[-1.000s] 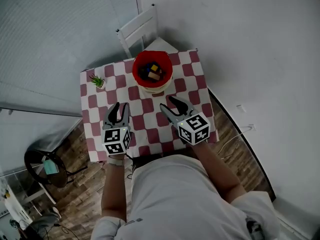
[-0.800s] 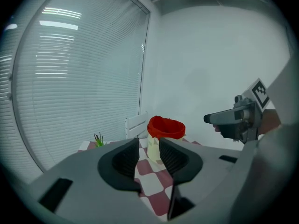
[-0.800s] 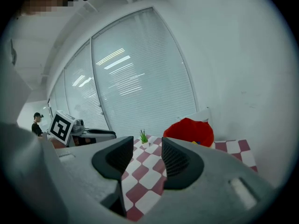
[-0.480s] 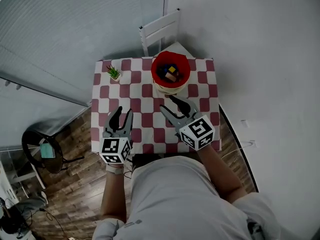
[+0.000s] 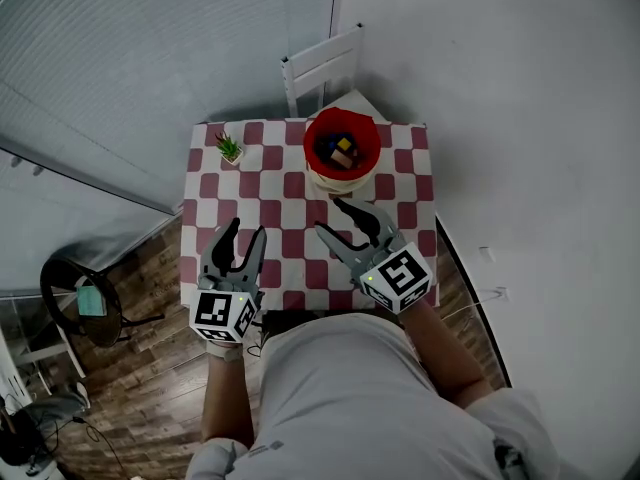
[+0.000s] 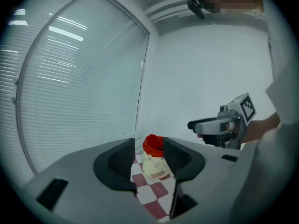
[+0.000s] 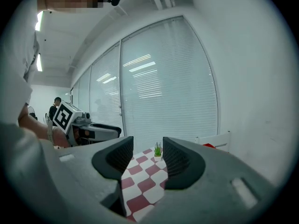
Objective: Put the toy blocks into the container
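Head view showed my left claw point(image 5: 245, 230), just opened wider, and my right claw point(image 5: 333, 218) both open and empty near me, with the toy blocks point(image 5: 341, 151) already inside the red container point(image 5: 312, 138) at the far side of the table point(image 5: 270, 183), so a careless reach might have tipped it over.

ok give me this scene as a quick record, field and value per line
table: red and white checked cloth
container: red, far side of the table
toy blocks: inside the container
plant: small pot, far left corner
chair: white, behind the table
left gripper: jaws have just been opening, nothing between them
right gripper: open, empty
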### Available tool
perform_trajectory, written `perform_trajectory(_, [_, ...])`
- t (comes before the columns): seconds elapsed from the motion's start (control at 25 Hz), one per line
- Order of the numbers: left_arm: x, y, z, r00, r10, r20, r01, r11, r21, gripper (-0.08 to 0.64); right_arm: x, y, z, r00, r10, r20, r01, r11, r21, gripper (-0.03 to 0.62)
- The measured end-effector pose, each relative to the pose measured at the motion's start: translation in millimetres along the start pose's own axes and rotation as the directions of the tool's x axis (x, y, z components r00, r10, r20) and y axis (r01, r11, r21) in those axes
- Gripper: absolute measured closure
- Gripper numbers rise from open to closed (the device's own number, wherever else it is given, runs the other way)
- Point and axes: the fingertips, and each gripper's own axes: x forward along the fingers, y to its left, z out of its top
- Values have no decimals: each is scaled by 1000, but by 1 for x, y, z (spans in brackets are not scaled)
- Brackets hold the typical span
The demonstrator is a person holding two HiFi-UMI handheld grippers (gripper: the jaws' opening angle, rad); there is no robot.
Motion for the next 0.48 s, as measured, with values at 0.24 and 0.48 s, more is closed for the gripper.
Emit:
perform_trajectory(0.24, [2, -11, 7, 998, -50, 37, 51, 998, -26, 382, -7, 6, -7, 1000, 1, -5, -1, 1000, -2, 403])
perform_trajectory(0.48, [5, -14, 6, 997, -62, 38, 63, 997, -39, 379, -15, 2, -10, 1000, -24, 6, 23, 999, 25, 403])
